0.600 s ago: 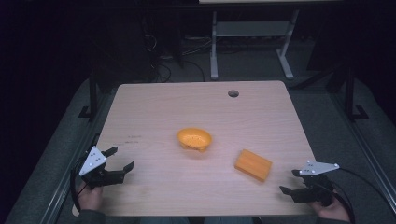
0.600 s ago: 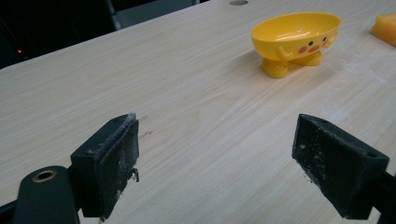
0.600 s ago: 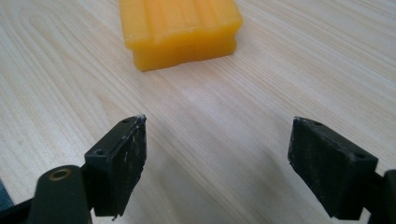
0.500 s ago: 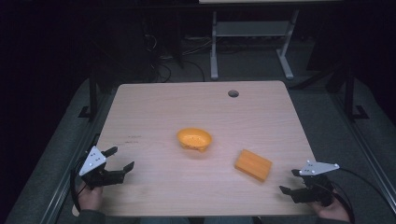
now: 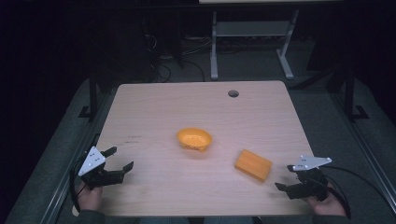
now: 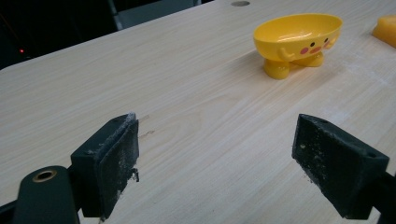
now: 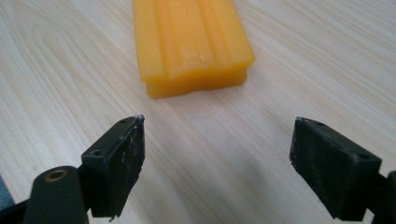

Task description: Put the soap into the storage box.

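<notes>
A yellow soap dish (image 5: 194,138) with a cartoon face stands near the middle of the wooden table (image 5: 154,107); the left gripper view has the soap dish (image 6: 297,41) far ahead to the right. An orange bar of soap (image 5: 253,164) lies flat to the dish's right, and the right gripper view has that soap bar (image 7: 189,42) just beyond the jaws. My left gripper (image 5: 117,159) hovers open over the table's front left. My right gripper (image 5: 286,177) is open at the front right, a short way from the soap, with nothing between the jaws.
A round cable hole (image 5: 233,93) sits near the table's far edge. Beyond the table are a dark floor, cables and a white metal stand (image 5: 252,35). Bare wood lies between the two grippers along the front edge.
</notes>
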Tool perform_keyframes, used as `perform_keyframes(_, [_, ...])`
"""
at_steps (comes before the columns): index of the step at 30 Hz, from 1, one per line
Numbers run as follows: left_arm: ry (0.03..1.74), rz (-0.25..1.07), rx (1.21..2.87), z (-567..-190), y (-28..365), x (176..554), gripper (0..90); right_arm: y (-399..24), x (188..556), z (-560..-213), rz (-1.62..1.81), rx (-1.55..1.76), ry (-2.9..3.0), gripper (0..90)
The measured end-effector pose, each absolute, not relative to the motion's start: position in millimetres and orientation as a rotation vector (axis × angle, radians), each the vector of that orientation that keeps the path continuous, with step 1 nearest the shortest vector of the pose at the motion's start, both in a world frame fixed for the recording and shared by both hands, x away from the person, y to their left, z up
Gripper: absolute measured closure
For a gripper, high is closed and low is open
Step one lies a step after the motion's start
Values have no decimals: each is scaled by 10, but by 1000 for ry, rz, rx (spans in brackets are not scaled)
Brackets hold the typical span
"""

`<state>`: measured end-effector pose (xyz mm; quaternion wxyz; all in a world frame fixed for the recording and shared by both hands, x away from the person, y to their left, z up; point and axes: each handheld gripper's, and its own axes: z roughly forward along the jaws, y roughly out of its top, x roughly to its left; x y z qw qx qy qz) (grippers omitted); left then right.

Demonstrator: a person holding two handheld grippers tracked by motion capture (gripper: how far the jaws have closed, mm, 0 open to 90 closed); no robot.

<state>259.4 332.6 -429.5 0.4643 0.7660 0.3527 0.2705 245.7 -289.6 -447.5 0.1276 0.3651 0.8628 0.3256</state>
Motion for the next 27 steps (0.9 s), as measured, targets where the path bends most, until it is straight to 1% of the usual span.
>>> perform_keyframes(15, [875,670,1868,-4291,3350,2587,139,-2764,2567,-4364,938,1019,2556,162])
perform_keyframes(27, [877,672,1862,-4284,3368,2583,139,-2499,2731,-4223,873,905,2623,154])
